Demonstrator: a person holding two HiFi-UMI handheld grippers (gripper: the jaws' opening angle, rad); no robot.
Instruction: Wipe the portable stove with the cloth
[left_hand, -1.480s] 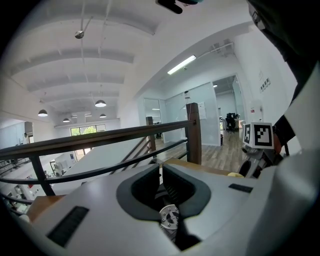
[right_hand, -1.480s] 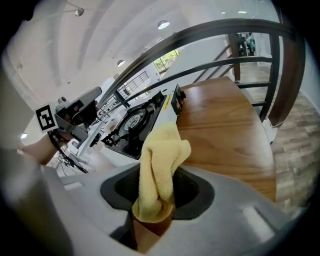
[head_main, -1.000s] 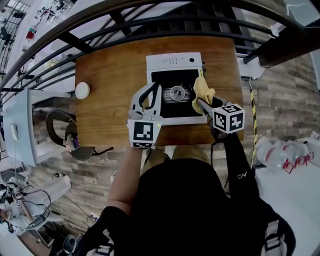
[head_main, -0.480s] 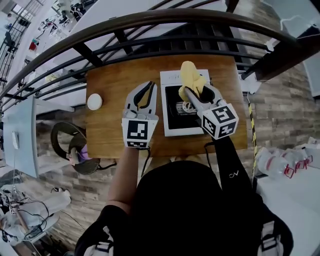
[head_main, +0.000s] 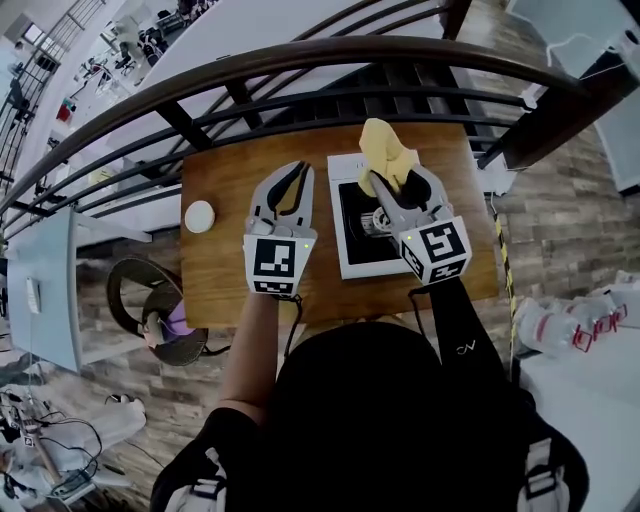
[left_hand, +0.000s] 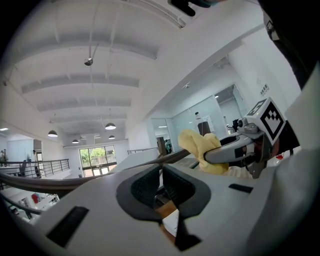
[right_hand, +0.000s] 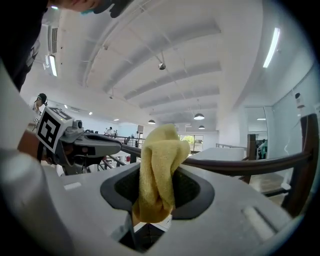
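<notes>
Holding the cloth: the right gripper (head_main: 392, 182) had its jaws pinched on the bunched yellow cloth (head_main: 385, 148), which stood up past them above the far edge of the portable stove (head_main: 340, 262).
Cloth height: seemingly lifted clear of the stove, probably for repositioning between strokes.
Left gripper (head_main: 296, 172): jaws pressed together on nothing, just left of the stove over the tabletop (head_main: 215, 275), likely parked out of the wiping path.
Next need: lowering the cloth onto the stove's top.

Two hand-held grippers (head_main: 298, 170) (head_main: 398, 180), one yellow cloth (head_main: 383, 148), one portable stove (head_main: 352, 262), one white disc (head_main: 200, 216), one wooden table (head_main: 222, 280)
</notes>
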